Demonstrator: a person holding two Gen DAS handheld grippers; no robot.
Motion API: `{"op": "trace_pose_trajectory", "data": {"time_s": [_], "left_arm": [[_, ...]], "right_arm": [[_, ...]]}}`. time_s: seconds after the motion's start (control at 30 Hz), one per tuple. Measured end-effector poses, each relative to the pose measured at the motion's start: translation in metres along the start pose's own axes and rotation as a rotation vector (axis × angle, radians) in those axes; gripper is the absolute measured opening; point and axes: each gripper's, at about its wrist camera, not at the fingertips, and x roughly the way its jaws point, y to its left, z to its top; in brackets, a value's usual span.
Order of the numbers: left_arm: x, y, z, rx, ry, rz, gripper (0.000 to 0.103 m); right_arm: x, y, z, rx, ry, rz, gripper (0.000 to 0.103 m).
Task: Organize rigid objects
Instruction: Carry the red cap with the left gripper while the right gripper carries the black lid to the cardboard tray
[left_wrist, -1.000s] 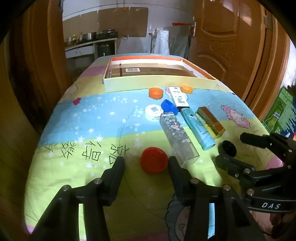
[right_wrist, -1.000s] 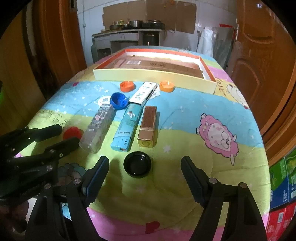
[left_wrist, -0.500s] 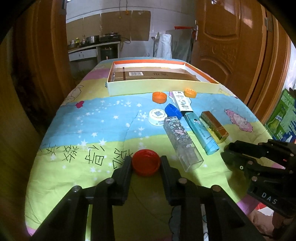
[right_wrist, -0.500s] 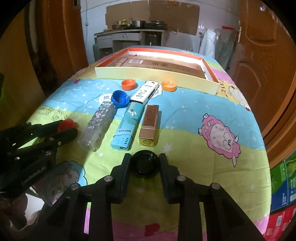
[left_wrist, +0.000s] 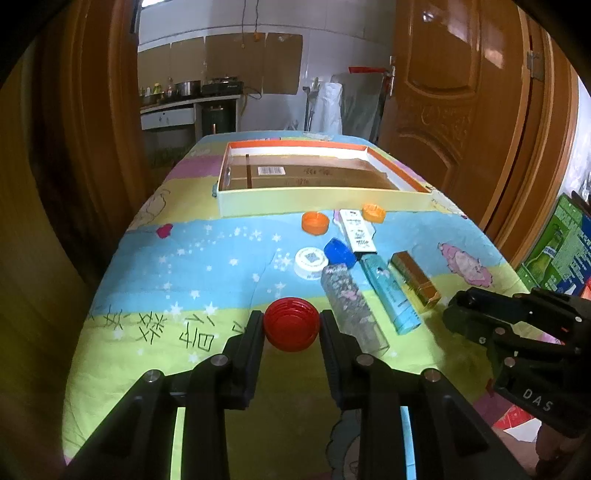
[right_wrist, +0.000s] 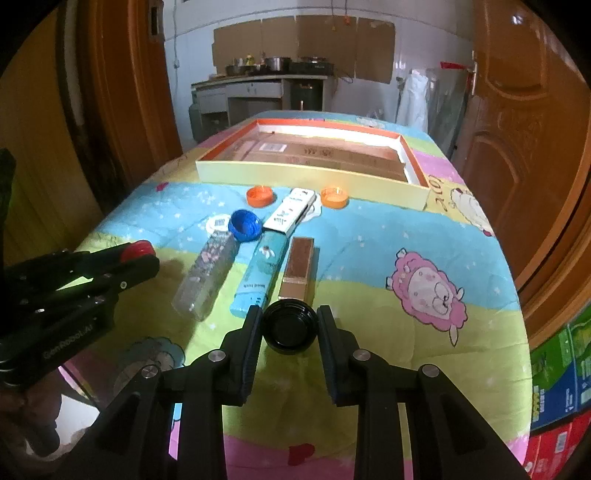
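Observation:
My left gripper (left_wrist: 291, 325) is shut on a red cap (left_wrist: 291, 324), its pads pressing both sides. My right gripper (right_wrist: 290, 326) is shut on a black cap (right_wrist: 290, 326) in the same way. Both caps are at the near end of the bed cover. Beyond them lie a clear patterned bottle (left_wrist: 351, 308), a light blue tube (left_wrist: 388, 291) and a gold box (left_wrist: 415, 278), side by side. Farther back are a blue cap (left_wrist: 339, 252), a white cap (left_wrist: 311, 261), a white box (left_wrist: 357, 230) and two orange caps (left_wrist: 314, 222) (left_wrist: 373, 213). In the right wrist view the left gripper (right_wrist: 142, 258) shows at left with the red cap (right_wrist: 137, 248).
A shallow open box (left_wrist: 325, 201) with an orange rim and cardboard inside lies at the far end of the bed. Wooden doors stand on both sides. Green and blue cartons (right_wrist: 561, 373) are stacked on the floor at right. A kitchen counter (right_wrist: 258, 88) is in the back room.
Both grippers went from wide open around their caps to shut on them: the left on the red cap, the right on the black cap. Neither hand has shifted much since.

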Motion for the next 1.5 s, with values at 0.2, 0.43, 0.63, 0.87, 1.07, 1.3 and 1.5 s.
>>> {"op": "trace_pose_trajectory", "data": {"time_s": [0.2, 0.43, 0.63, 0.87, 1.07, 1.3, 1.5], "left_arm": [[-0.005, -0.002, 0.009, -0.011, -0.013, -0.011, 0.031], [-0.007, -0.004, 0.023, -0.011, -0.033, -0.009, 0.031], [-0.004, -0.006, 0.043, 0.001, -0.052, 0.005, 0.031], [-0.001, -0.008, 0.066, 0.005, -0.071, 0.006, 0.031], [0.006, -0.008, 0.086, -0.003, -0.077, 0.014, 0.031], [0.018, 0.000, 0.113, -0.035, -0.084, 0.018, 0.031], [0.036, 0.005, 0.135, -0.041, -0.081, 0.025, 0.031]], "right_arm": [[-0.003, -0.003, 0.005, 0.011, -0.013, 0.005, 0.031], [-0.004, -0.008, 0.012, 0.034, -0.024, 0.008, 0.031], [-0.005, -0.015, 0.025, 0.050, -0.047, 0.020, 0.031], [-0.004, -0.025, 0.046, 0.060, -0.080, 0.036, 0.031], [0.000, -0.032, 0.064, 0.049, -0.102, 0.036, 0.031], [0.006, -0.045, 0.087, 0.061, -0.125, 0.048, 0.031], [0.017, -0.051, 0.111, 0.056, -0.140, 0.054, 0.031]]}}
